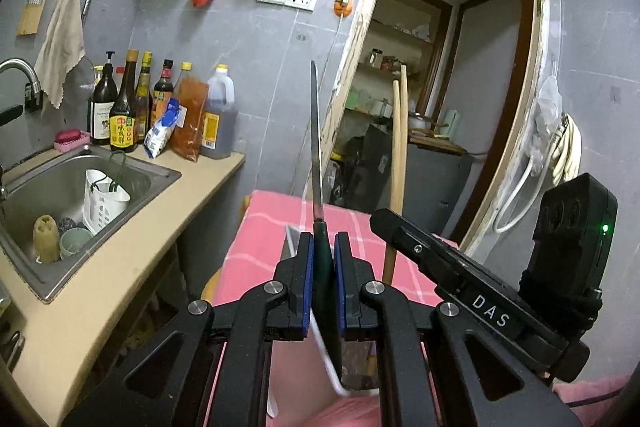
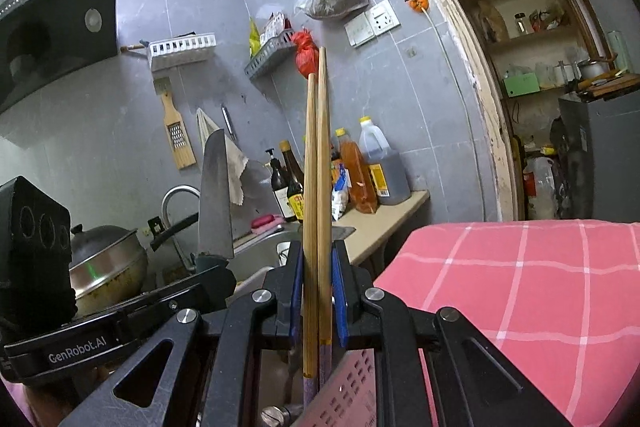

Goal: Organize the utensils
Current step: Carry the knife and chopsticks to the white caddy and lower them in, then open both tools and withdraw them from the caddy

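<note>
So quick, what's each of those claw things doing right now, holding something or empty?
Left gripper: closed, holding a knife by its handle, blade pointing up.
Right gripper: closed, holding a pair of wooden chopsticks upright.

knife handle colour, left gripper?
Dark green handle, clamped between blue pads; left wrist view shows it best.

I am working in a small home kitchen: grey tiled walls, a stainless steel sink [image 1: 76, 183] sunk into a beige counter [image 1: 132, 247] on the left, dark sauce bottles [image 1: 122, 107] lined up behind it, a black range hood [image 2: 52, 31] above a lidded steel wok [image 2: 106, 263], and a pantry doorway on the right.
</note>
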Demonstrator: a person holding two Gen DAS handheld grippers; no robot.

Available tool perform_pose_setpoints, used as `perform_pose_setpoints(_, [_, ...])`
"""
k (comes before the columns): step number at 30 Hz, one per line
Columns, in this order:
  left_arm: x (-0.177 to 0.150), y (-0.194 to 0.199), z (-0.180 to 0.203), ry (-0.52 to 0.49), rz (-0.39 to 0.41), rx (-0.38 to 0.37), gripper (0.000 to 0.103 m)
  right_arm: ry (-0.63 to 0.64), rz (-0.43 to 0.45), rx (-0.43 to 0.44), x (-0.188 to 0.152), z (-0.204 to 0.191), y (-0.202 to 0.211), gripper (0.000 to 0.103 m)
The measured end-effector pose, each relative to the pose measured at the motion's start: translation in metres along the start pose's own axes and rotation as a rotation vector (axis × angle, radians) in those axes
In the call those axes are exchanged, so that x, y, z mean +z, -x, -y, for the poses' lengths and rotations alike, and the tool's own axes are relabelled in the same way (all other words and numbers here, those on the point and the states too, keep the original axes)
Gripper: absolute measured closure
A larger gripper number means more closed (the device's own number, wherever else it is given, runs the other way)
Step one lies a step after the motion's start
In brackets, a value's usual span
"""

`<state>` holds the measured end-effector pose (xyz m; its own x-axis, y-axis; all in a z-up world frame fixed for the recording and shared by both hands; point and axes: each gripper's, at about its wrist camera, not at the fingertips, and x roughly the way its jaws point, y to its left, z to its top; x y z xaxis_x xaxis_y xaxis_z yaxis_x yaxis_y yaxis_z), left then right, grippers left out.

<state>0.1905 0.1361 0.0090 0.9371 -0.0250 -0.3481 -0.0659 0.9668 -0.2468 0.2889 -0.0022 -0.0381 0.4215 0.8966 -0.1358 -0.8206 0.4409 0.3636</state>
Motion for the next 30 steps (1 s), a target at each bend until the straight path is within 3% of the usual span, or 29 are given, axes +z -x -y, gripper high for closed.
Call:
perform_pose_setpoints(13, [-0.002, 0.009, -0.001, 0.04, 0.025, 0.002, 0.095, 0.014, -0.039, 0.014, 0.0, -0.001, 0.001, 0.088])
perform_pose_setpoints(20, [0.003, 0.021, 0.004, 0.066, 0.054, 0.03, 0.094, 0.012, -0.034, 0.004, 0.011, -0.001, 0.018, 0.066])
perform_pose_setpoints(22, [0.004, 0.027, 0.009, 0.071, 0.067, 0.045, 0.083, 0.008, -0.02, -0.024, 0.017, -0.003, 0.033, 0.058])
perform_pose_setpoints(24, [0.005, 0.037, 0.014, 0.082, 0.089, 0.068, 0.059, 0.007, -0.01, -0.062, 0.021, -0.004, 0.047, 0.045])
perform_pose_setpoints(28, [0.008, 0.058, 0.026, 0.075, 0.094, 0.087, 0.058, 0.01, -0.023, -0.18, 0.029, -0.009, 0.08, 0.031])
perform_pose_setpoints(30, [0.007, 0.065, 0.032, 0.067, 0.06, 0.094, 0.044, -0.005, -0.05, -0.249, 0.031, -0.011, 0.095, 0.026])
